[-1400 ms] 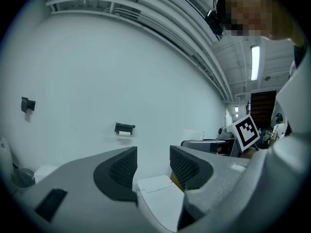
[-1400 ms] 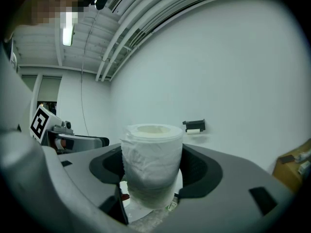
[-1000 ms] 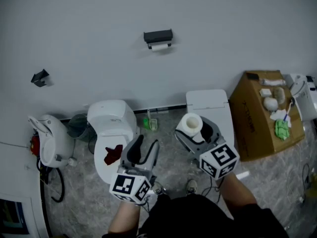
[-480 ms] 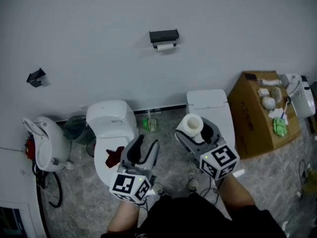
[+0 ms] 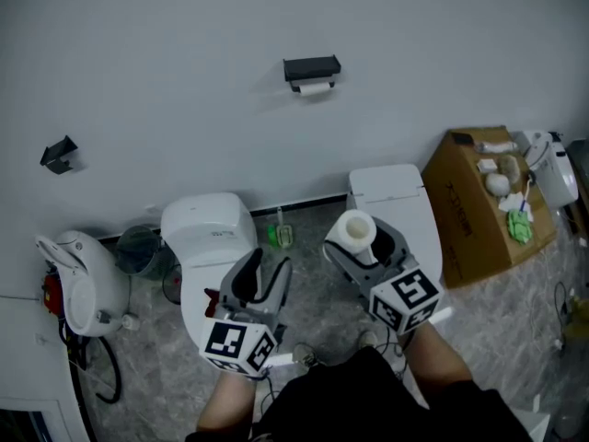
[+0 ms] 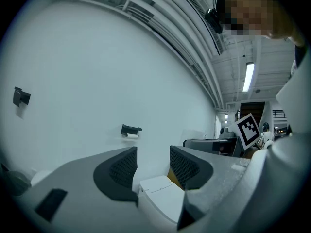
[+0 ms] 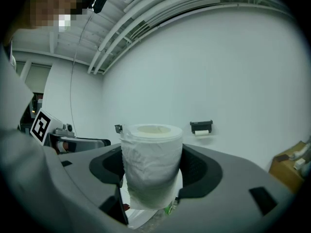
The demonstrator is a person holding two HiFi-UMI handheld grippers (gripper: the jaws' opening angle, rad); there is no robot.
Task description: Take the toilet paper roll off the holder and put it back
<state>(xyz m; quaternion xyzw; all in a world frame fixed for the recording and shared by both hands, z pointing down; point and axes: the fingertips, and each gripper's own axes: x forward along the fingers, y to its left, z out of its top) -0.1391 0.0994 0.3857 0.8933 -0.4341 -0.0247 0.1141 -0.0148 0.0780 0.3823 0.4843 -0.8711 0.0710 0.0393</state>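
Two pads (image 7: 195, 165) of the right gripper (image 7: 153, 166) are set wide apart and pressed on the sides of the toilet paper roll (image 5: 353, 230). The roll is carried upright, core opening upward, in the air over the middle of the floor, well apart from the holder (image 5: 312, 66). The side grip is judged to leave the core free for rehanging.

Left gripper (image 6: 152, 165): the fingers (image 6: 122, 168) are parted, with nothing between them. It is judged to stand ready for steadying the holder's cover.

Holder: black, fixed high on the wall (image 5: 166, 81), near the middle of its width. A white strip of paper (image 5: 315, 87) is seen beneath its cover; whether a full roll sits there cannot be told.

Floor (image 5: 313, 284): grey, marbled. Along its far edge, at the foot of the wall, are listed a left toilet (image 5: 207, 228), a green bottle (image 5: 280, 235), a right toilet (image 5: 391, 191) with its lid shut and, toward the right corner, a cardboard box (image 5: 469, 219) bearing small items. A dark bracket (image 5: 59, 153) is mounted toward the wall's left edge.
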